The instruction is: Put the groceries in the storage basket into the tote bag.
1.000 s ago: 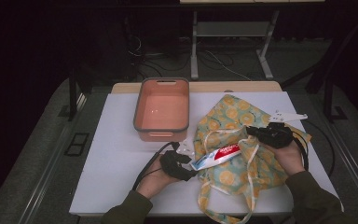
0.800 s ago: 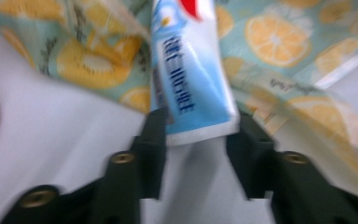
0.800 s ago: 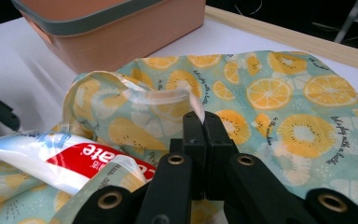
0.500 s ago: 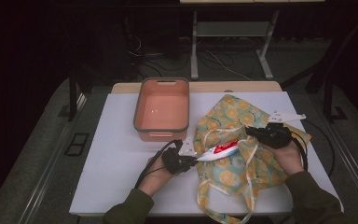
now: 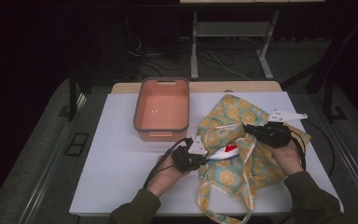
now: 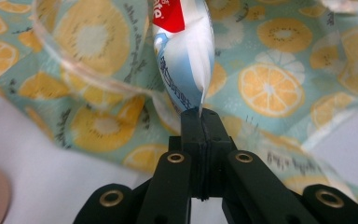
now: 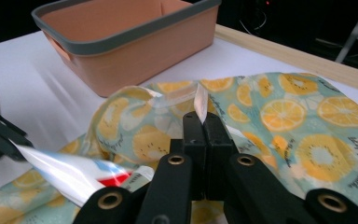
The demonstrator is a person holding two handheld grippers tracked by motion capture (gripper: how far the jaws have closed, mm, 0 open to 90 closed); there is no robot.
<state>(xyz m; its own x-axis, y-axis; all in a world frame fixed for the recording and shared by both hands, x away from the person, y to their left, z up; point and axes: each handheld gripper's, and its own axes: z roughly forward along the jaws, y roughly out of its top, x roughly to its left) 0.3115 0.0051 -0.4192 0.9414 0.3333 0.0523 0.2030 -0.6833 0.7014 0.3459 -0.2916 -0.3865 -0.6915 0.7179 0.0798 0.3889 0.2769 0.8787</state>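
From the high view, an orange tub (image 5: 161, 109) sits at the back of the white desk (image 5: 116, 172), just beside a fruit-print bag (image 5: 242, 154). Both forearms come in from below. The left tongs (image 5: 200, 160) hold the flat tail of a toothpaste tube (image 5: 224, 151), which lies over the bag's mouth. The right tongs (image 5: 250, 129) pinch the bag's top edge. A second ago the tube lay flatter and nearer the person – now it points further into the bag.

In the left gripper view, the left tongs (image 6: 200, 114) are closed tight on the tube (image 6: 184, 56).

In the right gripper view, the right tongs (image 7: 200, 122) are clamped on the bag's rim (image 7: 199, 100) – the tub (image 7: 126, 42) stands behind.
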